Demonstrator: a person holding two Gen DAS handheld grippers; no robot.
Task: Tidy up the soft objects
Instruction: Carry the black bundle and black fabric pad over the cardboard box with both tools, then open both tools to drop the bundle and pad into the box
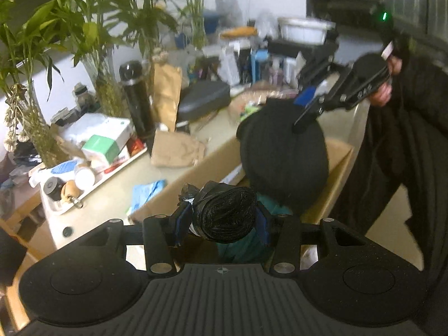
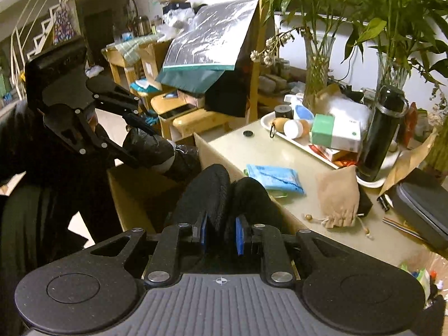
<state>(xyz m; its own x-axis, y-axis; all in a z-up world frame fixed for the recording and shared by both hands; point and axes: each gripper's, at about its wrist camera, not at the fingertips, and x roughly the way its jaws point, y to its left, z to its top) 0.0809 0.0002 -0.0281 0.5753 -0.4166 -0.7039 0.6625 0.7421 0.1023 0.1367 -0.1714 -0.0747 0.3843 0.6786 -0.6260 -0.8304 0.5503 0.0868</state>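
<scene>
Over the cardboard box [image 1: 340, 162] beside a cream desk [image 2: 280, 154] is where I've got both claws right now, in a pretty cluttered room with a staircase [image 2: 42, 36] at the back and wooden furniture [image 2: 193, 117] off to one side. My left claw [image 1: 224, 218] is clamped on a roll of black plastic bags [image 1: 226, 214], held just above the box. My right claw [image 2: 221, 235] is pinched narrow on a black knit hat [image 2: 224, 193], also hanging over the box opening. On the desk I count two glass vases [image 2: 317, 64] of bamboo, one black flask [image 2: 382, 128], one tan pouch [image 2: 338, 196], one blue cloth [image 2: 273, 177], one white tray [image 2: 267, 124] of bottles and a green-and-white carton [image 2: 336, 133]. Any label text is too blurry for me to read.
</scene>
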